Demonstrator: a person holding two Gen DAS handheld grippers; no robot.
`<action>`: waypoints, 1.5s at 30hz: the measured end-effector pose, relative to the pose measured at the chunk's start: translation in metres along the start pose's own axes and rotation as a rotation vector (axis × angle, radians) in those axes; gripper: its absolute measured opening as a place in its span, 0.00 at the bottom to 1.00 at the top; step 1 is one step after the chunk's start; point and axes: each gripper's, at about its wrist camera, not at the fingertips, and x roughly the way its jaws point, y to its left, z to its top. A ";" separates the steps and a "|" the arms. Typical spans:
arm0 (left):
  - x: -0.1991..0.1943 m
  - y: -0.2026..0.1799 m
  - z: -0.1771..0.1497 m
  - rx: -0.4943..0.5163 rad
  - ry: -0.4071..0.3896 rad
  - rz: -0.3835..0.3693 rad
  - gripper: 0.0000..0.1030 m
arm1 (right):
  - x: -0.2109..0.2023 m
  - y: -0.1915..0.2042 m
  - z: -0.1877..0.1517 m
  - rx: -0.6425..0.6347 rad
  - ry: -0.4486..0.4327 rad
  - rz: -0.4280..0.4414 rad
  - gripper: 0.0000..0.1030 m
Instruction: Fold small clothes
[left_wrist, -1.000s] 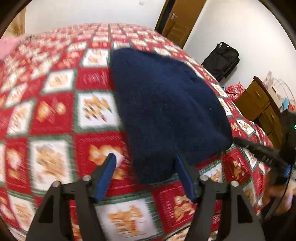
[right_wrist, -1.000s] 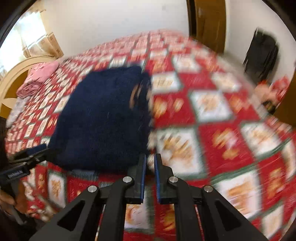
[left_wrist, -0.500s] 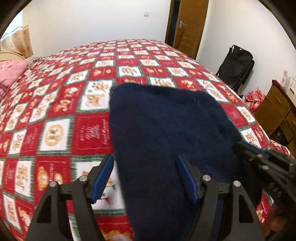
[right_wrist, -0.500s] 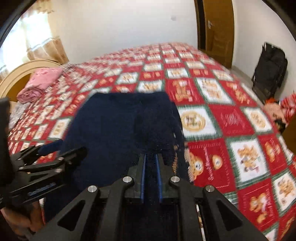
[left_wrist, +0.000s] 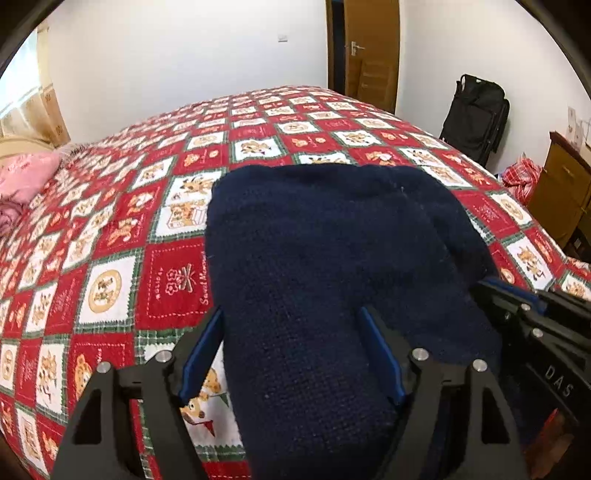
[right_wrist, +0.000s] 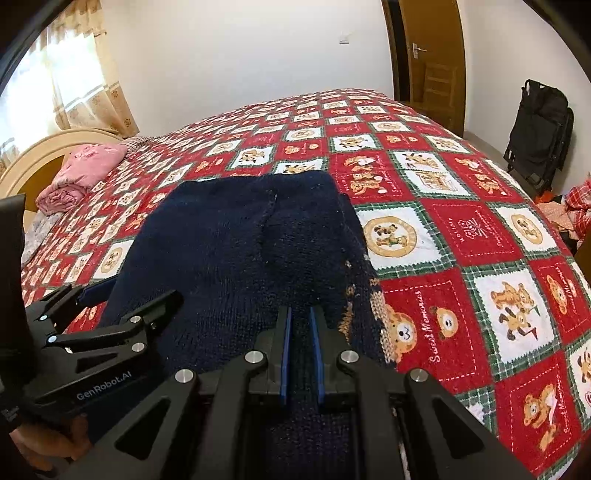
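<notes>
The navy knitted sweater (left_wrist: 332, 266) lies on the bed's red-and-white patchwork quilt (left_wrist: 122, 258), its near edge drawn toward the person. The left gripper (left_wrist: 291, 354) is opening, its blue fingers (left_wrist: 201, 350) wide either side of the thick wool without pressing it, while the right gripper (right_wrist: 301, 354) is nearly closed, apparently pinching the hem. With only that pinch holding, the soft, heavy, loosely ribbed knit could slide askew or bunch, spoiling the fold line.
</notes>
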 end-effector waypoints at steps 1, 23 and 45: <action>0.000 0.001 0.000 -0.008 0.004 -0.005 0.76 | -0.001 0.002 -0.001 -0.003 -0.003 -0.008 0.10; -0.048 0.057 -0.012 -0.179 0.039 -0.134 1.00 | -0.076 -0.058 -0.024 0.416 -0.091 0.208 0.67; 0.015 0.021 0.004 -0.229 0.185 -0.140 1.00 | 0.020 -0.078 -0.012 0.400 0.010 0.328 0.67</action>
